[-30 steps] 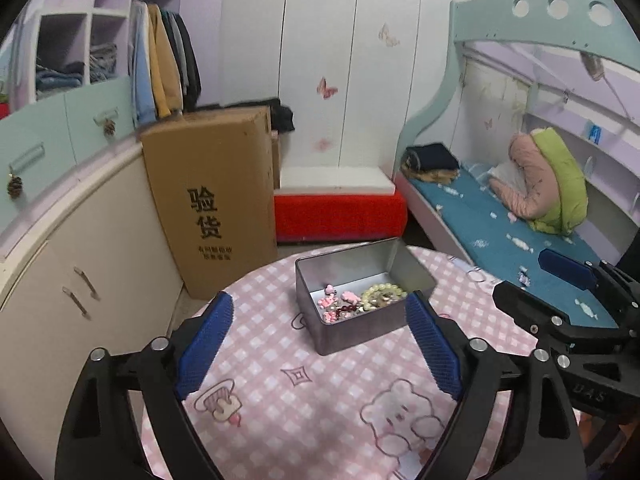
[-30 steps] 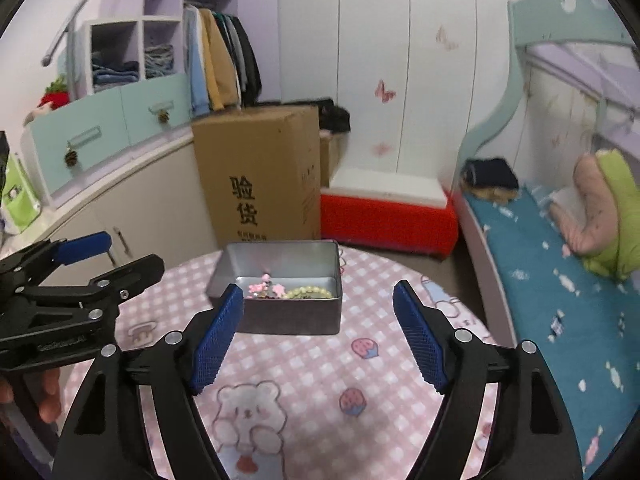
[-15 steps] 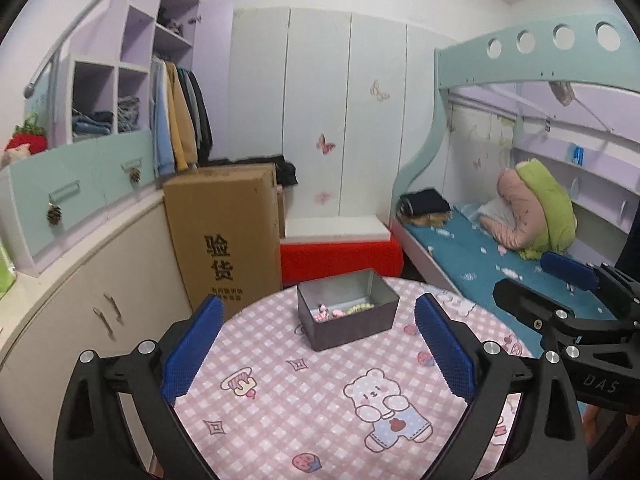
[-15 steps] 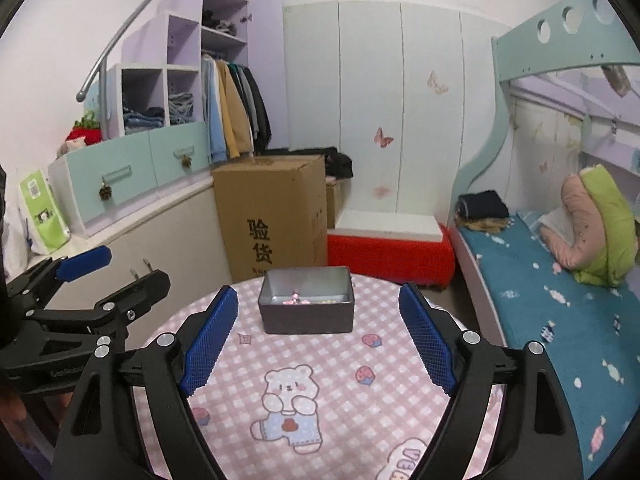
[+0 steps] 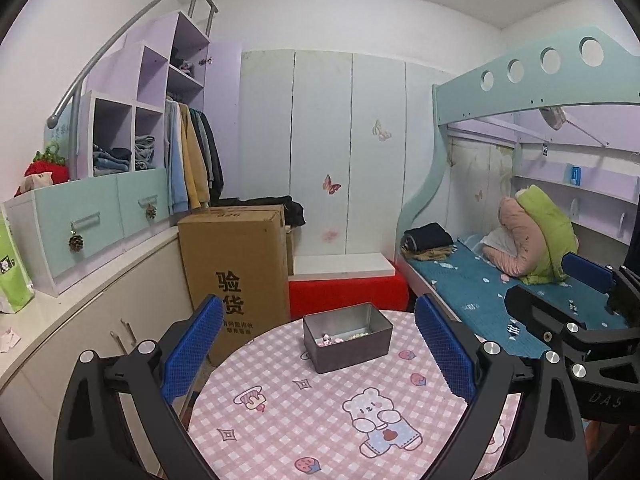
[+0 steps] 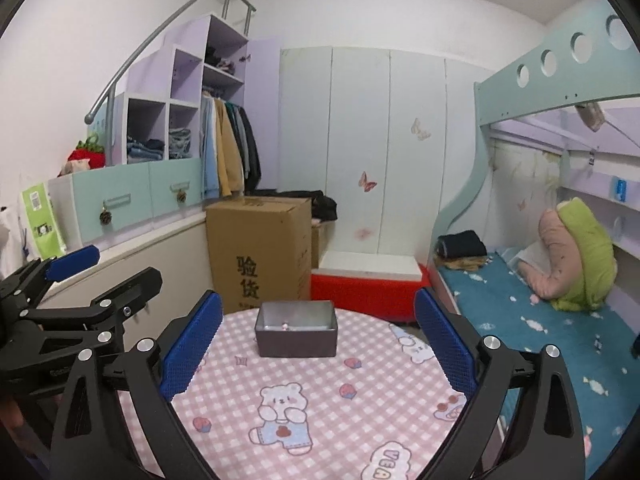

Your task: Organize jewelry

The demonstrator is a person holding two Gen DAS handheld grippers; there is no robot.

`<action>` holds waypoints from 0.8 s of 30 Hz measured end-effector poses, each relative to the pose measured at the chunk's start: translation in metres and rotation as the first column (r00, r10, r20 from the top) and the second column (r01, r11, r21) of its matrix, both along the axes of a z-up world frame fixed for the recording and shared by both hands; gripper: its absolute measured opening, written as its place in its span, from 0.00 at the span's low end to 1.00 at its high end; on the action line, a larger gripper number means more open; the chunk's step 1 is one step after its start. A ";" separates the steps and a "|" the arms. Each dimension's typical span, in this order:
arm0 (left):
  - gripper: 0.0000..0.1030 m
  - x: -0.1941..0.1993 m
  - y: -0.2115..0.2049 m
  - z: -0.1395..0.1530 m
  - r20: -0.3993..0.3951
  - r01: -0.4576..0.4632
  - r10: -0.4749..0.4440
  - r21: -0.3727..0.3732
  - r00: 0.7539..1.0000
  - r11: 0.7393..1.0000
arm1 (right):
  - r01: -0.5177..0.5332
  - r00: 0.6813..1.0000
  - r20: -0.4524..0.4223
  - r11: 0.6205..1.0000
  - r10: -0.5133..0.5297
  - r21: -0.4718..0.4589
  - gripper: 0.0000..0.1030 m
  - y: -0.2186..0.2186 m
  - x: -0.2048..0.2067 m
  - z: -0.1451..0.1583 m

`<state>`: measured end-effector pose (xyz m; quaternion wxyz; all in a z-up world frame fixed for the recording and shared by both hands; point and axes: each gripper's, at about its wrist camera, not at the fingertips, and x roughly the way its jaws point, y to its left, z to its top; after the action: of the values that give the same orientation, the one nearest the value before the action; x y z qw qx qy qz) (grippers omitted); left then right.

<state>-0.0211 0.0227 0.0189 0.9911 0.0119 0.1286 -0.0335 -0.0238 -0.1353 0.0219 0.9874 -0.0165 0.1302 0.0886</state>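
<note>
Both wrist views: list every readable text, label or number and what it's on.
"验货": cardboard box, front face, large black characters.
Smaller print under it on the box: too blurred to read.
"DAS": right gripper body, embossed, seen from the left wrist view.
"VEA": tablecloth, in a cloud shape near the front edge.
Green bag label: too small to read.
Tin: no text.

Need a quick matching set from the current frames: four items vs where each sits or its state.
Items:
1. metal tin
2. cardboard box
3. left gripper
4. jewelry

Places or states:
A. on the floor behind the table
B. open, holding nothing
C. inside the tin
D. on the pink checked tablecloth

Pairs: 1-D, 2-A, 3-B, 4-C
</note>
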 end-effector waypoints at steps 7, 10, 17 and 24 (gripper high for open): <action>0.91 -0.009 -0.003 0.003 0.052 -0.024 0.023 0.015 0.998 1.000 | 0.016 0.999 0.028 1.000 -0.016 0.004 0.91 -0.002 -0.007 0.003; 0.91 -0.011 -0.004 0.003 0.071 -0.026 0.025 0.015 0.997 1.000 | 0.022 0.999 0.035 1.000 -0.022 0.002 0.91 -0.002 -0.009 0.004; 0.91 -0.011 -0.005 0.002 0.080 -0.019 0.018 0.010 0.997 1.000 | 0.025 0.999 0.039 1.000 -0.025 0.008 0.91 -0.005 -0.010 0.005; 0.91 -0.008 -0.006 0.002 0.076 -0.017 0.016 0.010 0.997 1.000 | 0.025 0.999 0.029 1.000 -0.026 0.017 0.91 -0.007 -0.007 0.004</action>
<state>-0.0295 0.0168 0.0212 0.9954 0.0174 0.0913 -0.0240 -0.0311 -0.1425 0.0259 0.9903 -0.0078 0.1151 0.0769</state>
